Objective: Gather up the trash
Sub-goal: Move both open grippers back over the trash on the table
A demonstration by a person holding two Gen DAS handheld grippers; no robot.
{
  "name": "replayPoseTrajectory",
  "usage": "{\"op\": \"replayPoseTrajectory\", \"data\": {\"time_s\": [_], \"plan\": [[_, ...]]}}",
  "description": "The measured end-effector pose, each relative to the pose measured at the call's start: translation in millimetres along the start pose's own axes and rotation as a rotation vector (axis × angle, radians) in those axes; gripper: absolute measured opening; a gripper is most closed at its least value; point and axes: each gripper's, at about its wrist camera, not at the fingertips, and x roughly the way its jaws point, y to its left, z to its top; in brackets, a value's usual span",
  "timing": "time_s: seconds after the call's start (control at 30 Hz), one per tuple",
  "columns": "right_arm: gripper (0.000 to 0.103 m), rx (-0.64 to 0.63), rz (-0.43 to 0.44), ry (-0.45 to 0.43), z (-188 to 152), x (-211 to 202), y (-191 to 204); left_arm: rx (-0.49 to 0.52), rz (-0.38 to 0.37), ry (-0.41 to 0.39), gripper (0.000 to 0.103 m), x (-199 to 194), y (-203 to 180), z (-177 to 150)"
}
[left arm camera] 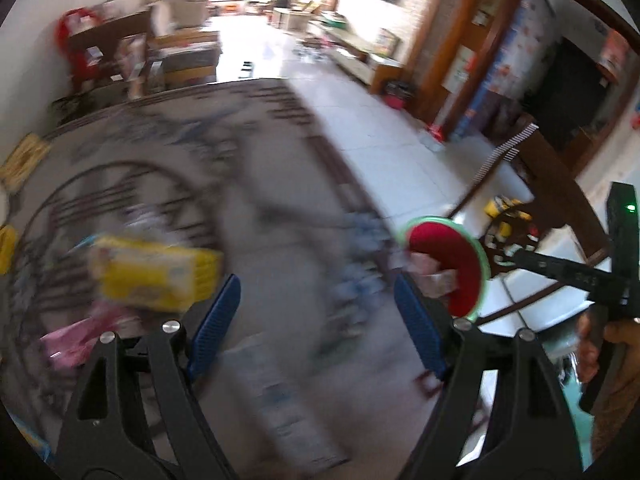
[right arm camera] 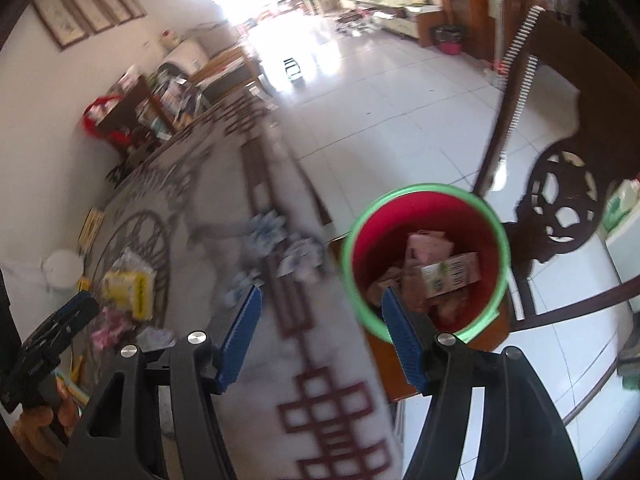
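**A:** Got anywhere with the trash run? Looked blurry as heck on both wrist cams.

**B:** Roughly halfway, at a guess. Started reading from the far left of the patterned table (left arm camera: pixel 280 160). Spotted a yellow packet (left arm camera: pixel 156 276) lying flat there, plus a pink wrapper (left arm camera: pixel 80 340) just beside it, nearer the camera. Counted neither as collected.

**A:** And the left gripper (left arm camera: pixel 316 284)?

**B:** Hovered over the table with jaws spread wide apart. Held nothing between the blue pads (left arm camera: pixel 216 320).

**A:** Middle of the table?

**B:** Saw a little cluster of crumpled blue-and-white scraps (right arm camera: pixel 280 248) near the table's right edge. Too smeared to count. Marked those as uncollected too.

**A:** Right gripper (right arm camera: pixel 320 294)?

**B:** Same deal: jaws parted, gripped nothing, pointed roughly between those scraps and the bin.

**A:** So where was the bin?

**B:** Found the red bin (right arm camera: pixel 440 216) with its green rim just off the table's right edge, upright, next to a dark carved chair (right arm camera: pixel 560 200). Already had a carton (right arm camera: pixel 452 276) and some pinkish packaging inside, so chalked a few pieces up as done. Figured on three lots left: yellow packet, pink wrapper, blue-and-white scraps. Couldn't tell about the smaller bits at the far-left edge.
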Motion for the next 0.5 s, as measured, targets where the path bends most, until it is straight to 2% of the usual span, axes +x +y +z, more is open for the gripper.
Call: {"op": "replayPoseTrajectory", "data": {"time_s": [0.2,0.33,0.5], "plan": [[0.064,-0.103,0.049,0.063,-23,19,68,-0.132,0.147,0.027,0.077,-25,98,-35],[0.064,-0.176,0.078,0.128,-43,39,110,-0.204,0.198,0.039,0.077,-42,144,-55],[0.064,-0.266,0.11,0.199,-68,65,166,-0.229,0.229,0.056,0.077,-55,185,-74]]}}
